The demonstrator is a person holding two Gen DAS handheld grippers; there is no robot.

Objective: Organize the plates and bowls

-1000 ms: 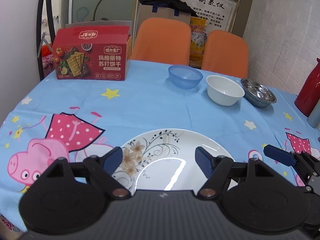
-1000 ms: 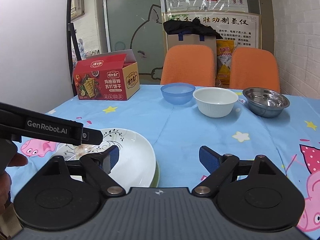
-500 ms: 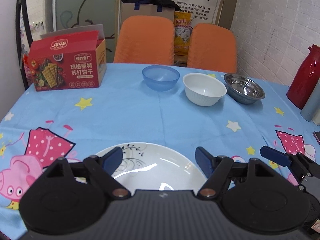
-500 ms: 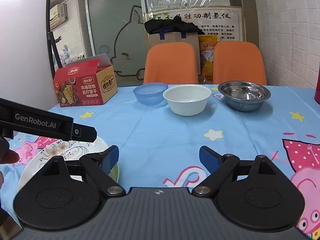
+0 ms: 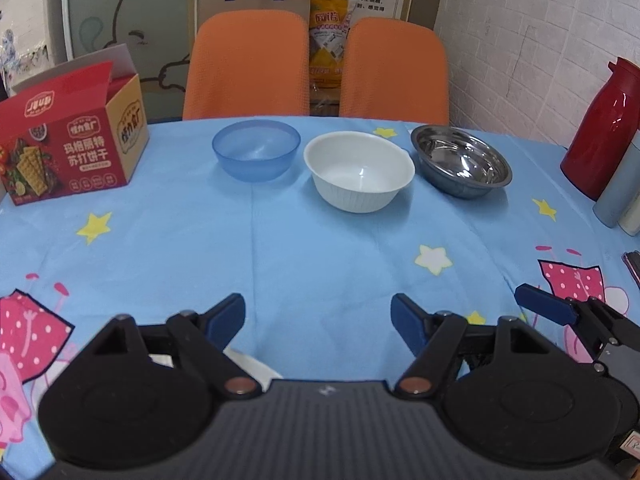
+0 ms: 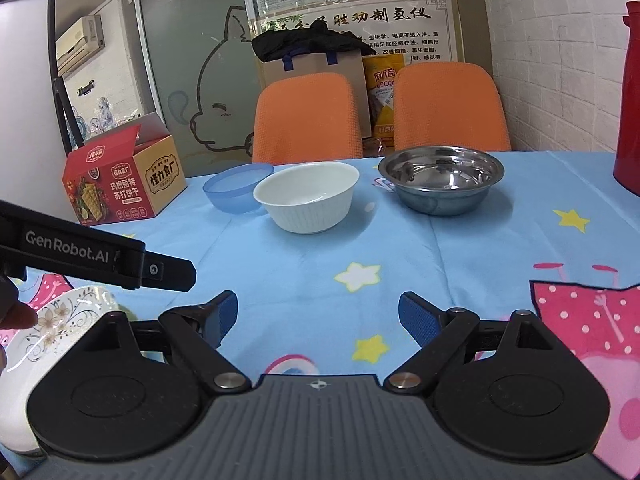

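A blue plastic bowl (image 5: pixel 256 149), a white bowl (image 5: pixel 359 170) and a steel bowl (image 5: pixel 461 160) stand in a row at the far side of the table. They also show in the right wrist view: blue bowl (image 6: pixel 236 190), white bowl (image 6: pixel 307 195), steel bowl (image 6: pixel 440 178). A white flowered plate (image 6: pixel 56 326) lies at near left, mostly hidden under my left gripper (image 5: pixel 318 318), which is open and empty. My right gripper (image 6: pixel 316 318) is open and empty, above bare cloth.
A red cracker box (image 5: pixel 68 148) stands at far left. A red thermos (image 5: pixel 604 128) and grey bottles (image 5: pixel 618 194) stand at the right edge. Two orange chairs (image 5: pixel 248 64) are behind the table. The left gripper's body (image 6: pixel 92 254) crosses the right view's left side.
Both grippers have moved forward and to the right, toward the bowls. The flowered plate has slid out of the left view and lies below the left gripper. Both stay open.
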